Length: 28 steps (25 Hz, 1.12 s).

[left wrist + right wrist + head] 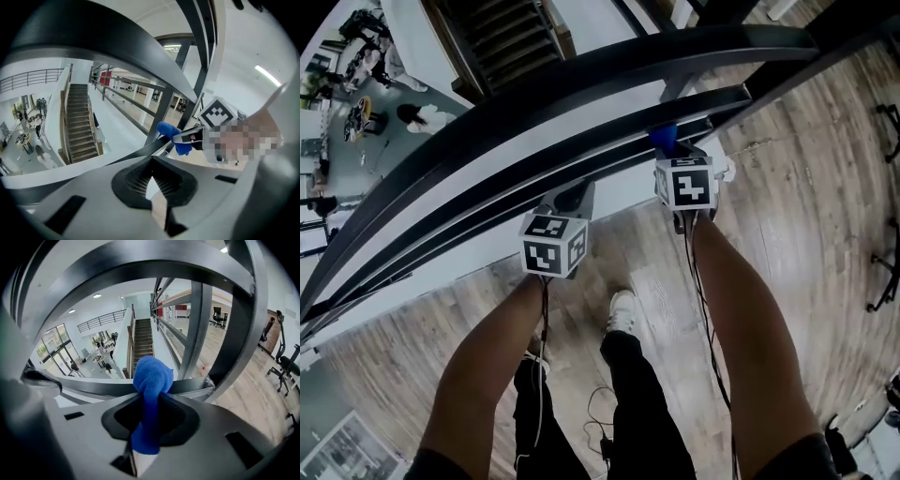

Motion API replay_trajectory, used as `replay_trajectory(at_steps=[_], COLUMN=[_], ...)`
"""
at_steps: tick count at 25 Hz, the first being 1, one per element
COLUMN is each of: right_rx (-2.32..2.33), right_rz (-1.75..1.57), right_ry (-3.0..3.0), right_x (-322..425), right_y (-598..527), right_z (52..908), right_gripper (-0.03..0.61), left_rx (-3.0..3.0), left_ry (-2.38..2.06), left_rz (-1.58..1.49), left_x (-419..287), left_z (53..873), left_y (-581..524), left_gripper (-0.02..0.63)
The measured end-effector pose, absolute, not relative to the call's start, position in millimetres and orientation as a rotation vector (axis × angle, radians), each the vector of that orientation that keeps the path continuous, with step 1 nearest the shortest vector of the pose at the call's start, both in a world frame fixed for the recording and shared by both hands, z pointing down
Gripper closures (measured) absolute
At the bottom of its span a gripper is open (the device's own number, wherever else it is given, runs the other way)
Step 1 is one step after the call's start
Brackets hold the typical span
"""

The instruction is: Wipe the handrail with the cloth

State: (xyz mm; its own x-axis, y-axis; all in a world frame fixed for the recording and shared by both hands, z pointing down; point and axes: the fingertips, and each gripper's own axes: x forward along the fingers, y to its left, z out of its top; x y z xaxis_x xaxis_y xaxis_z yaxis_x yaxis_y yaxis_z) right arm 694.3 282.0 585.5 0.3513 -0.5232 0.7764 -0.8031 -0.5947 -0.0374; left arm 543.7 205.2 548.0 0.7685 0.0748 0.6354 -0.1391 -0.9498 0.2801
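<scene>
We hold the right gripper (146,425) with its jaws clamped on the blue cloth (151,377). The cloth stands up from between the jaws in a rounded wad. In the right gripper view its top lies against the lower dark bar of the handrail (93,386), just left of a grey upright post (196,329). From the head view the cloth (664,138) shows as a small blue patch at that lower bar, just beyond the right gripper's marker cube (685,183).

The left gripper (156,206) has its jaws together with nothing between them. In the head view it (571,199) sits to the left of the right gripper, close under the same lower bar. The broad top rail of the handrail (581,77) curves across beyond both.

Below us lies a wooden floor (787,216). Past the rail a staircase (77,122) descends to a lower level.
</scene>
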Motion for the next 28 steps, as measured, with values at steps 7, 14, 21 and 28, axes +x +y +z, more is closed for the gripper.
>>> replay_trajectory(at_steps=[7,14,21,28], right_rx=[2.284,2.325,2.501,2.355], right_rz=[1.154,1.145,0.966,0.960], right_ry=[-1.035,-0.995,-1.128,-1.458], right_x=[750.3,763.4,665.1,434.5], right_y=[324.6,337.4,293.5,213.9], right_z=[584.0,586.6,548.3,554.1], right_gripper=[0.479,0.477,0.480,0.480], left_rx=[2.640,2.640,2.616,2.489], left_ry=[-0.027,-0.050,-0.077,-0.233], left_rz=[1.011,0.964,0.874,0.821], left_x=[551.8,552.8,492.5,332.9], left_z=[554.6,558.7,552.2,561.1], left_y=[215.3,205.9,180.6,113.8], left_gripper=[0.609,0.609,0.609,0.610])
